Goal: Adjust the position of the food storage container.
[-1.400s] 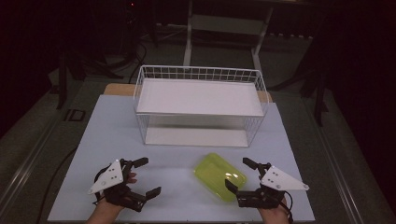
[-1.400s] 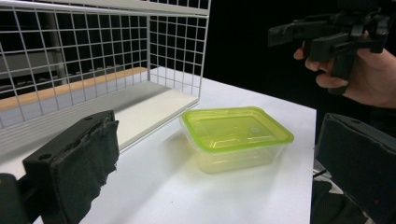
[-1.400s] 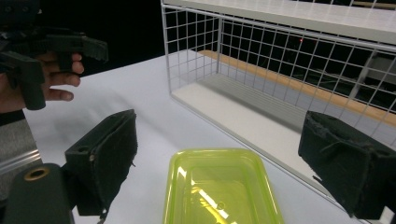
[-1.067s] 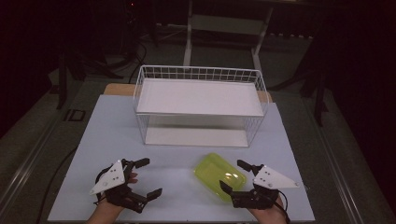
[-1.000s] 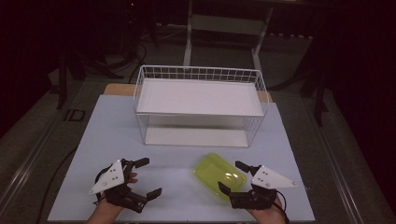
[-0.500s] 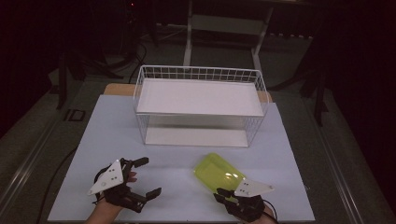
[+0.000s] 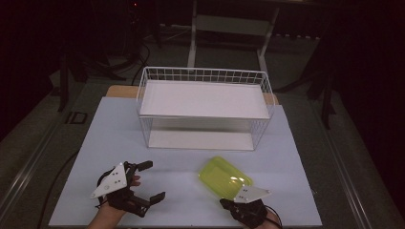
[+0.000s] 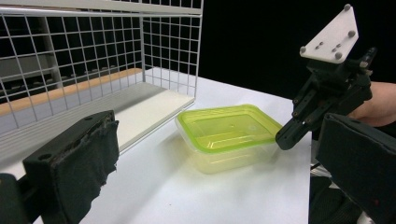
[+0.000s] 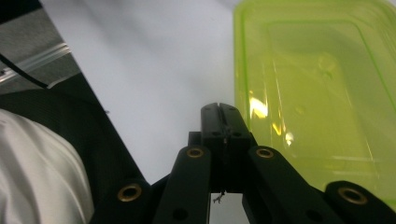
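Observation:
A yellow-green clear plastic container (image 7: 223, 177) lies on the white table (image 7: 114, 133), in front of a white wire basket (image 7: 205, 76). My right gripper (image 7: 230, 204) is at the container's near corner, by the table's front edge. In the right gripper view its jaws (image 9: 219, 110) are pressed together right beside the container's rim (image 9: 239, 56), with nothing visible between them. My left gripper (image 7: 149, 181) rests at the front left, open and empty. In the left gripper view, the container (image 8: 229, 133) lies ahead of its wide-spread jaws, with the right gripper (image 8: 286, 139) at its corner.
The wire basket (image 8: 93, 46) has a white shelf and an open front facing me. A wooden strip (image 7: 119, 90) runs behind it. Dark floor and stand legs surround the table. A sleeve (image 9: 32, 168) shows beside the right gripper.
My right gripper moved left and toward the table's front edge, from the container's right side to its near corner, and its jaws closed. The left gripper stayed put.

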`<state>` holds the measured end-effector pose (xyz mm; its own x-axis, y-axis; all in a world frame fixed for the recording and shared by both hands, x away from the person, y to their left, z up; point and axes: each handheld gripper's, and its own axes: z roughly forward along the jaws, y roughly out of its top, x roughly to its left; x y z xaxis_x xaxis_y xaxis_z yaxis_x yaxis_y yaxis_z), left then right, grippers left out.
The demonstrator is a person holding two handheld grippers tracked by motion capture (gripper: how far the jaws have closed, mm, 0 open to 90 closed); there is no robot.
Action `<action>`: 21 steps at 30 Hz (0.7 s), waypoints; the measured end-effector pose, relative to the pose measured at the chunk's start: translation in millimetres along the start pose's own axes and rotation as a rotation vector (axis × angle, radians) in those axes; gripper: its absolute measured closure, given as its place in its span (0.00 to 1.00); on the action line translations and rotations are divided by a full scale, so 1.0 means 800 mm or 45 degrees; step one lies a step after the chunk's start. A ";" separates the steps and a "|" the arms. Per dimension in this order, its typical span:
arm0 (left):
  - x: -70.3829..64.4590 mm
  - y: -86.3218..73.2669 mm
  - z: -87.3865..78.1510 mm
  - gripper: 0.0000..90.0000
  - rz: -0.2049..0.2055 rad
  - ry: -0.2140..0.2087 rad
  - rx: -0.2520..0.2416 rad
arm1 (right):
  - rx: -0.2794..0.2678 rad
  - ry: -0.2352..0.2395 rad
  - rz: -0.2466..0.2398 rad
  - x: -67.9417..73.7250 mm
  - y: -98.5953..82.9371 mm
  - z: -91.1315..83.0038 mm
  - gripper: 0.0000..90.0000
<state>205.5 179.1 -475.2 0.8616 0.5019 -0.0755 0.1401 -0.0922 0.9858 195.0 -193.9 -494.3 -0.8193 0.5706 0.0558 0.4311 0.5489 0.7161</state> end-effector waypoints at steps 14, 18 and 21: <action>0.000 0.000 0.005 0.00 0.008 -0.019 0.007 | 0.000 -0.130 0.079 -0.027 -0.007 -0.014 1.00; -0.001 0.000 0.005 0.00 0.015 -0.017 0.013 | 0.001 -0.167 0.080 -0.036 -0.007 -0.018 1.00; -0.001 0.000 0.004 0.00 0.013 -0.016 0.010 | 0.002 -0.206 0.115 -0.047 -0.011 -0.022 1.00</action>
<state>206.7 175.7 -475.7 0.8692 0.4898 -0.0673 0.1351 -0.1043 0.9853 215.5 -230.9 -490.8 -0.7058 0.7083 0.0073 0.5008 0.4918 0.7123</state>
